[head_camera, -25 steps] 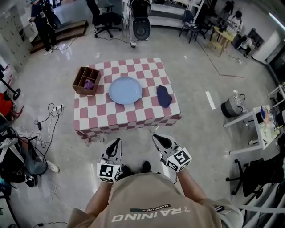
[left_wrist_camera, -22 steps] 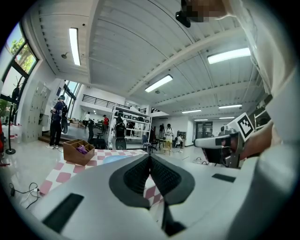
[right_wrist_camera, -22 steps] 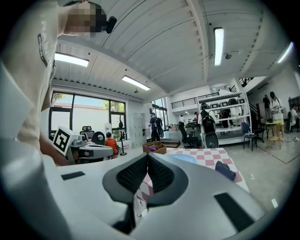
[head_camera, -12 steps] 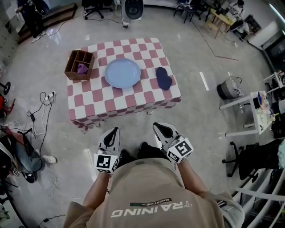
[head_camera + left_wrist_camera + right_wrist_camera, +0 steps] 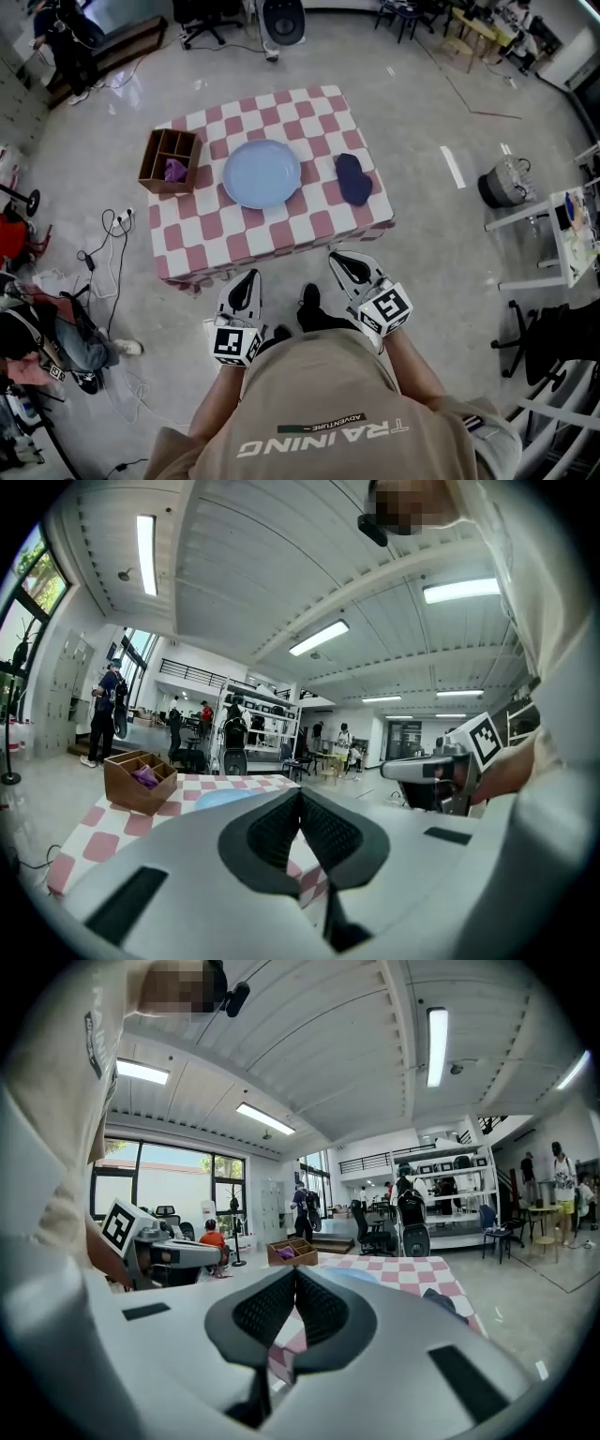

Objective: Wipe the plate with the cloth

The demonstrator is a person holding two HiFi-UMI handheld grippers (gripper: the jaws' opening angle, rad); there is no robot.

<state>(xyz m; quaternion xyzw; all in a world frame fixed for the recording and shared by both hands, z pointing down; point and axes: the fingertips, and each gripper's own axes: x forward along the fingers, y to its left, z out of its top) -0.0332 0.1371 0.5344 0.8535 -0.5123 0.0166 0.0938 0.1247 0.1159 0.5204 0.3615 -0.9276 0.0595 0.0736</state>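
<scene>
Cloth (image 5: pixel 354 179): one piece, dark blue, lying bunched in a loose oblong near the right edge of the table (image 5: pixel 281 246), just beside the plate (image 5: pixel 262 173) and not touching it. Judged soft, light and limp: it should gather under a pinch and drape once lifted, so a grip across its middle looks best, leaving enough hanging below to wipe with. Plate: pale blue, round, empty, flat on the middle of the table. Judged stiff, smooth and breakable, and likely to slide on the checked covering if rubbed unsteadied, so its rim is the place to hold or press. Box (image 5: pixel 170 160): wooden, divided, at the left edge. Left gripper (image 5: pixel 249 278) and right gripper (image 5: pixel 338 262): both closed with nothing between the jaws, held short of the near edge, well apart from cloth and plate.
</scene>
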